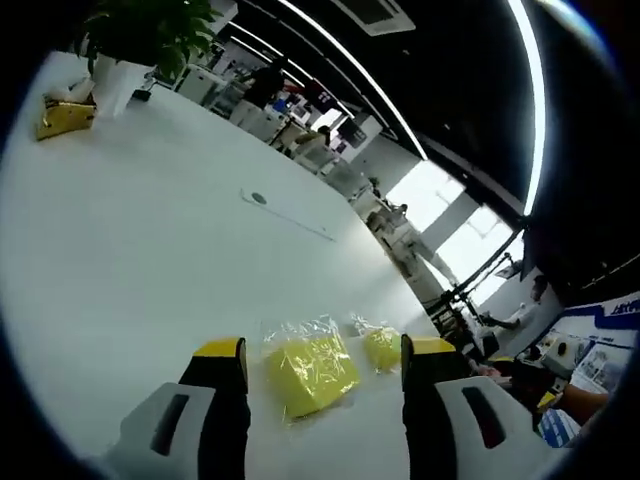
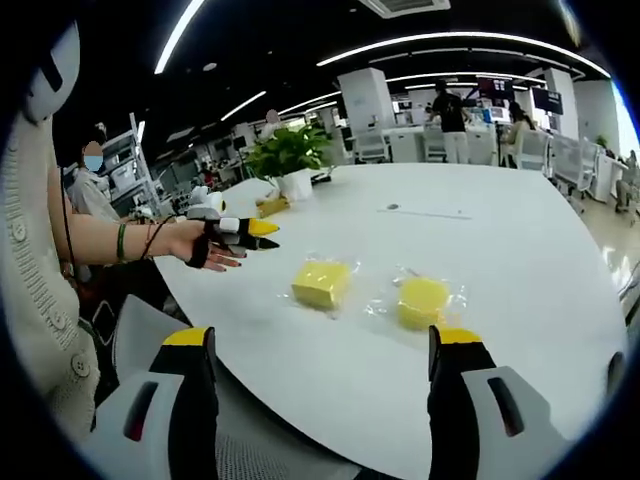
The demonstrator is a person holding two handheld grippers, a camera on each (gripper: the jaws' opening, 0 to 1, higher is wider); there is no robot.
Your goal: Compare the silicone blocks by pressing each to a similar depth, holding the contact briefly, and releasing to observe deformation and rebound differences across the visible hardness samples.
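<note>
Yellow silicone blocks lie on the white tabletop [image 2: 520, 240], two of them, each in a clear bag. One is a square block [image 2: 321, 284] and one is a round block [image 2: 423, 301]. They sit side by side, near the tabletop edge closest to the person, with a small gap between them.

In the left gripper view, the left gripper [image 1: 322, 362] has its fingers spread wide. The square block [image 1: 310, 372] lies between the fingers, closer to the left one, but it is not clear if they touch it. The round block [image 1: 383, 348] sits just beside the right finger.

In the right gripper view, the right gripper [image 2: 322, 345] is wide too and holds nothing. Both blocks lie ahead of its fingers, well apart from them.

One plant [image 2: 287, 155] in a white pot stands near the far edge. A yellow thing [image 1: 64, 117] lies beside it.
</note>
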